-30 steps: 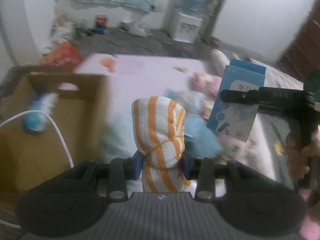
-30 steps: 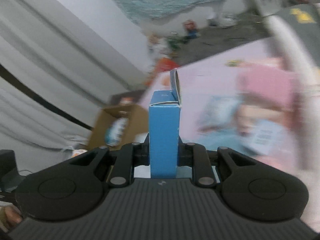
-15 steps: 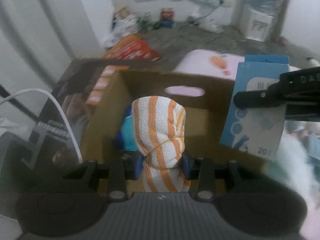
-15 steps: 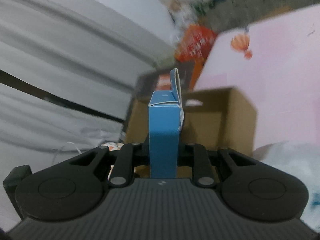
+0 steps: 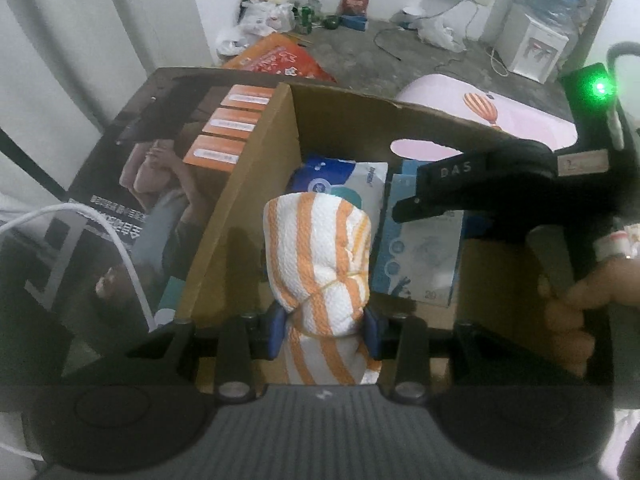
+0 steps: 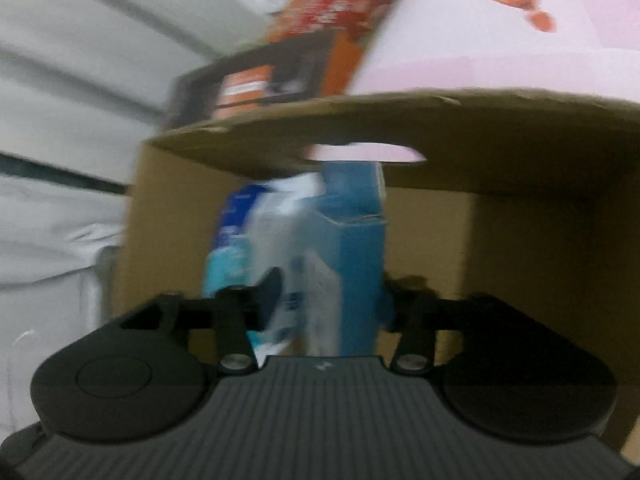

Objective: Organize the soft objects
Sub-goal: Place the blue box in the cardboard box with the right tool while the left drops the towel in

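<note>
My left gripper (image 5: 324, 330) is shut on a rolled orange-and-white striped towel (image 5: 320, 256), held upright over the near edge of an open cardboard box (image 5: 256, 184). In the box lies a blue-and-white soft pack (image 5: 344, 180). My right gripper (image 6: 328, 300) is inside the box with its jaws spread apart; the blue mask box (image 6: 356, 256) stands between them, blurred and tilting. In the left wrist view the right gripper (image 5: 408, 210) reaches in from the right over the blue mask box (image 5: 420, 256).
The box's left flap (image 5: 160, 184), printed dark with orange labels, lies open. A pink mattress with a balloon print (image 5: 492, 108) is behind the box. A white cable (image 5: 120, 248) curves at the left. Clutter and a water dispenser (image 5: 536, 48) stand by the far wall.
Both grippers swung left from the pink mattress to the cardboard box and lowered toward it. The right gripper's jaws opened and the blue mask box is slipping free. The towel stays gripped.
</note>
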A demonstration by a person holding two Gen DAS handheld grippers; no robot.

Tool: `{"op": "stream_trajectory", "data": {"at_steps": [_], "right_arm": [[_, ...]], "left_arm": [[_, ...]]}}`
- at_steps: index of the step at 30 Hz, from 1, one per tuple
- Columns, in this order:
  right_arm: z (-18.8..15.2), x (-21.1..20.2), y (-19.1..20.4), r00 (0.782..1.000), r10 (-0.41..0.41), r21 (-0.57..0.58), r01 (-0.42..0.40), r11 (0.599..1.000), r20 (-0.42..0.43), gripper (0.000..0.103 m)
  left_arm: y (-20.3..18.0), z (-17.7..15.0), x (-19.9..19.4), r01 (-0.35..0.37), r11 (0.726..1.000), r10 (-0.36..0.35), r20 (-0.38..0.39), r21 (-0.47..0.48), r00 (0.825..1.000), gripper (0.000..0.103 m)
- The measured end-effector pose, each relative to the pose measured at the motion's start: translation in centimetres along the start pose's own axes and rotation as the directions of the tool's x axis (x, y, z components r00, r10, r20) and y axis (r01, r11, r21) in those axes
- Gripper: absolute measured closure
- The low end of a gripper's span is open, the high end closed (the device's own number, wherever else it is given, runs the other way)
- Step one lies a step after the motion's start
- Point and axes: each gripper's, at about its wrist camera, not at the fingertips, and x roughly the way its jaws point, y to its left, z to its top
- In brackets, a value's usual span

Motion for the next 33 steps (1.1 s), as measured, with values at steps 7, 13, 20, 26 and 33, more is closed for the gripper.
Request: {"op": "stream_trajectory", "data": {"at_steps": [7, 13, 20, 26, 33], "right_arm": [[-0.6, -0.2, -1.3, 0.997, -0.077, 0.046, 0.076, 0.996, 0.02, 0.057], [-0.4, 1.0, -1.5, 0.996, -0.073, 0.089, 0.069, 0.994, 0.05, 0.059], [-0.7, -6.5, -1.9, 0.98, -0.015, 0.057, 0.004, 0.998, 0.197, 0.053], [-1.6, -14.0, -4.0, 0.945, 0.042, 0.08, -0.072, 0.994, 0.324, 0.05], [-4.2, -17.8, -8.3, 0.92, 0.017, 0.154, -0.084, 0.985, 0.392, 0.05]], "left_arm": [[-0.2, -0.7, 1.0, 0.041, 0.999, -0.041, -0.026, 0.027, 0.999, 0.064], [-0.6, -0.8, 2.0, 0.056, 0.997, -0.053, -0.04, 0.054, 0.998, 0.064], [-3.5, 0.5, 3.1, 0.125, 0.981, -0.118, -0.05, 0.151, 0.992, 0.064], [-8.0, 2.1, 5.2, 0.169, 0.954, -0.163, -0.045, 0.247, 0.986, 0.063], [-11.8, 3.1, 8.3, 0.141, 0.937, -0.15, 0.004, 0.32, 0.989, 0.053]]}}
